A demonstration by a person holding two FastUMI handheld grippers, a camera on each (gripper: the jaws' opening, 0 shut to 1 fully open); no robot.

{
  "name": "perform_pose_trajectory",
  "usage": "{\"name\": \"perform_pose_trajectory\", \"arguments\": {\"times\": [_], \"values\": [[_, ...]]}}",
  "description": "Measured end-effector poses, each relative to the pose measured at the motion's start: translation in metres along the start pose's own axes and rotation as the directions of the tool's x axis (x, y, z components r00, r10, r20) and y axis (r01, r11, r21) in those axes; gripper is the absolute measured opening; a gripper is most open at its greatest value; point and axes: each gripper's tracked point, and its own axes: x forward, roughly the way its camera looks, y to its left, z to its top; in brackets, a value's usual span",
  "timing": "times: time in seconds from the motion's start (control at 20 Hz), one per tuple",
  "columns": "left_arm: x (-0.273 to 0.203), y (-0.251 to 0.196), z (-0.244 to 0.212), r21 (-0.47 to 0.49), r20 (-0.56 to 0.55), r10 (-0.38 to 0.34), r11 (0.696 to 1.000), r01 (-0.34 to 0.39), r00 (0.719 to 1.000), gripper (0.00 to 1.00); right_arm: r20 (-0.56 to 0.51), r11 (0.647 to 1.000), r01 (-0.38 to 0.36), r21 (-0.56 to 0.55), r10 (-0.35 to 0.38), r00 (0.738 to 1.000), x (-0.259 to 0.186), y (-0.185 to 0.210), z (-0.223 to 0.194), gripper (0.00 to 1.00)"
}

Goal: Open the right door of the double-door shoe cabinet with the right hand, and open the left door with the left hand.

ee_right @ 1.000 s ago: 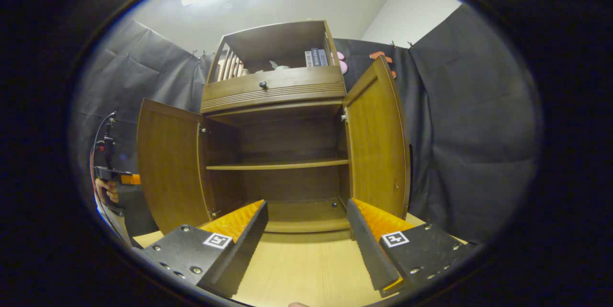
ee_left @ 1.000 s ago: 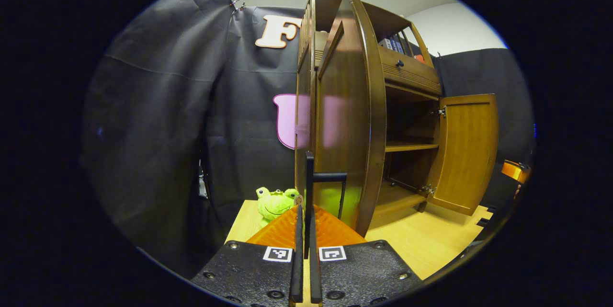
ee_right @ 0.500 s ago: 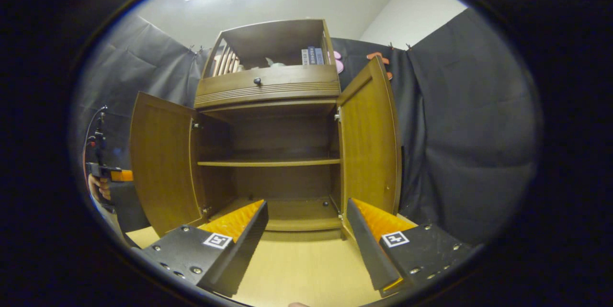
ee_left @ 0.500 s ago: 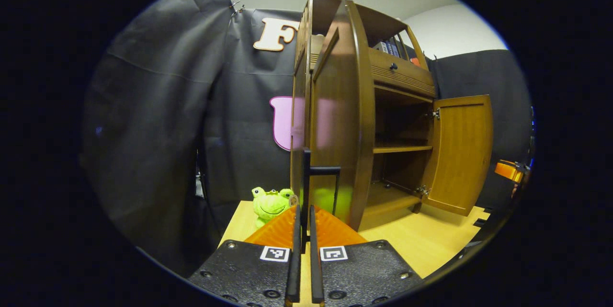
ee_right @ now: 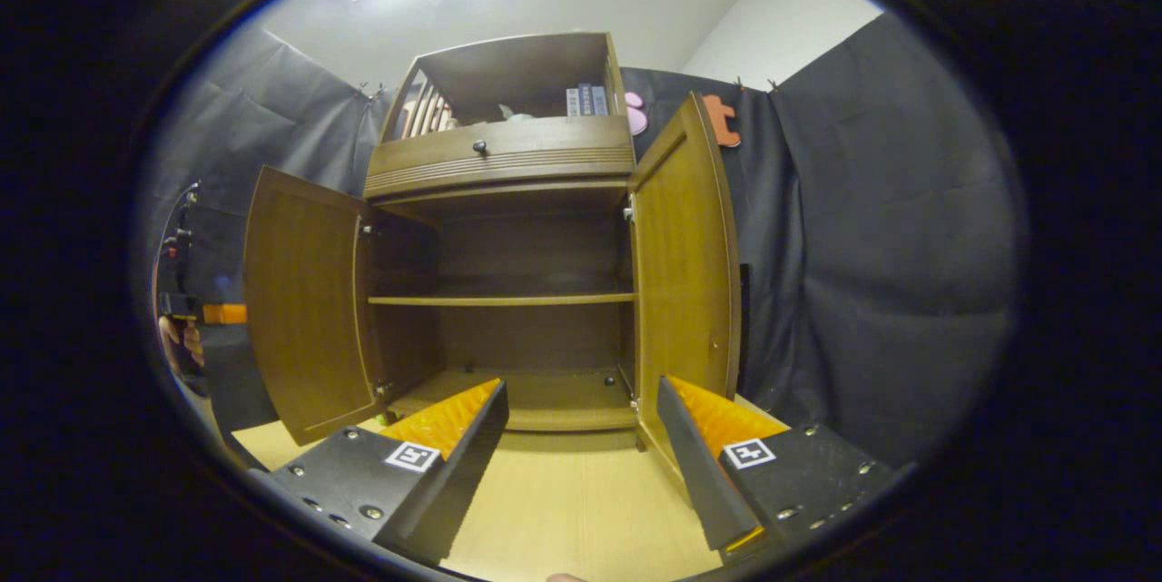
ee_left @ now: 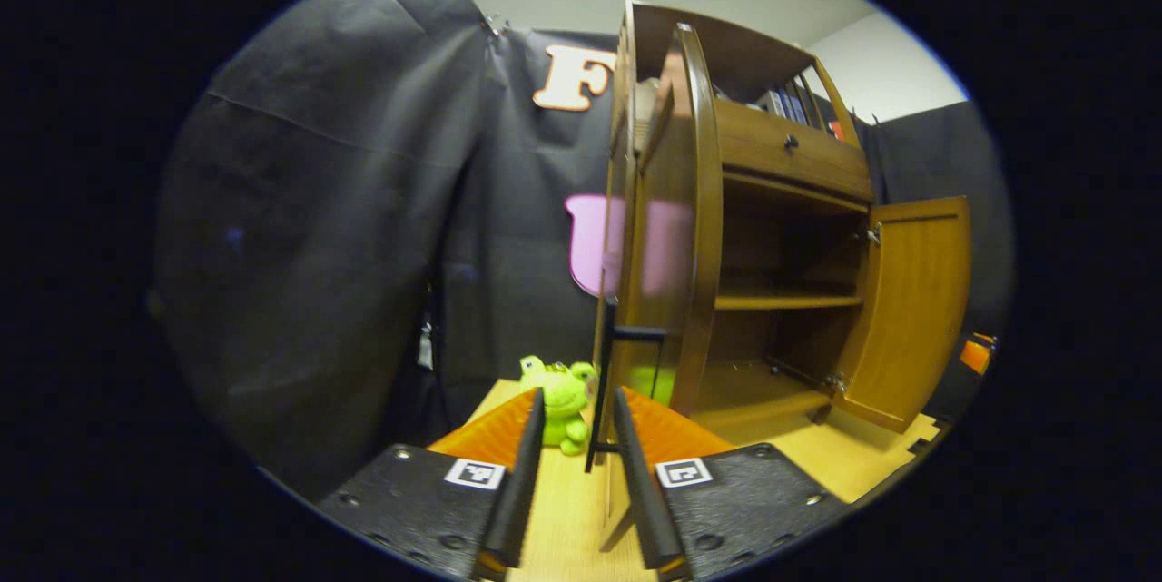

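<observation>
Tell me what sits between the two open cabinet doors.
In the right gripper view, between the left door and the right door lies the open cabinet inside: one bare shelf and the bare bottom board.

Left gripper (ee_left: 574, 473): two textured black plates w/ screws along edges, each w/ a small square black-and-white marker. Right gripper (ee_right: 581, 464): same build, ribbed finger faces, one marker per plate, screws at corners. Cables run up beside the hand (ee_right: 180, 348) in right gripper view.

Pale wooden table (ee_right: 581, 509), shoe cabinet (ee_right: 508, 164) standing on it, green plush frog (ee_left: 563, 396) beside
</observation>
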Motion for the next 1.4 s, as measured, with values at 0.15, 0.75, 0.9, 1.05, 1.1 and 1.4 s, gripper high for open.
{"name": "perform_pose_trajectory", "arguments": {"times": [0.15,0.75,0.9,1.05,1.1,1.4], "values": [[-0.012,-0.001,0.013,-0.001,0.025,0.079,0.997,-0.078,0.997,0.72,-0.010,1.000,-0.017,0.023,0.018,1.000,0.004,-0.007,-0.007,0.98],[-0.031,-0.134,0.055,0.071,0.076,0.011,0.997,-0.016,0.997,0.96,0.015,0.999,0.001,0.044,-0.001,1.000,0.003,-0.045,0.013,0.98],[-0.030,-0.187,0.052,0.095,0.086,-0.082,0.993,0.073,0.993,0.92,0.009,0.999,0.006,0.045,-0.006,1.000,0.005,-0.048,0.017,0.97],[-0.026,-0.237,0.045,0.106,0.082,-0.168,0.982,0.159,0.982,0.94,0.007,0.999,0.021,0.024,-0.022,1.000,0.011,-0.047,0.023,0.98],[-0.026,-0.251,0.043,0.106,0.074,-0.194,0.977,0.185,0.978,0.96,0.002,1.000,0.022,0.008,-0.022,1.000,0.012,-0.046,0.022,0.98],[-0.011,-0.308,0.030,0.119,0.070,-0.246,0.964,0.236,0.967,0.99,-0.011,0.998,0.035,-0.061,-0.036,0.999,0.021,-0.042,0.030,0.98]]}}
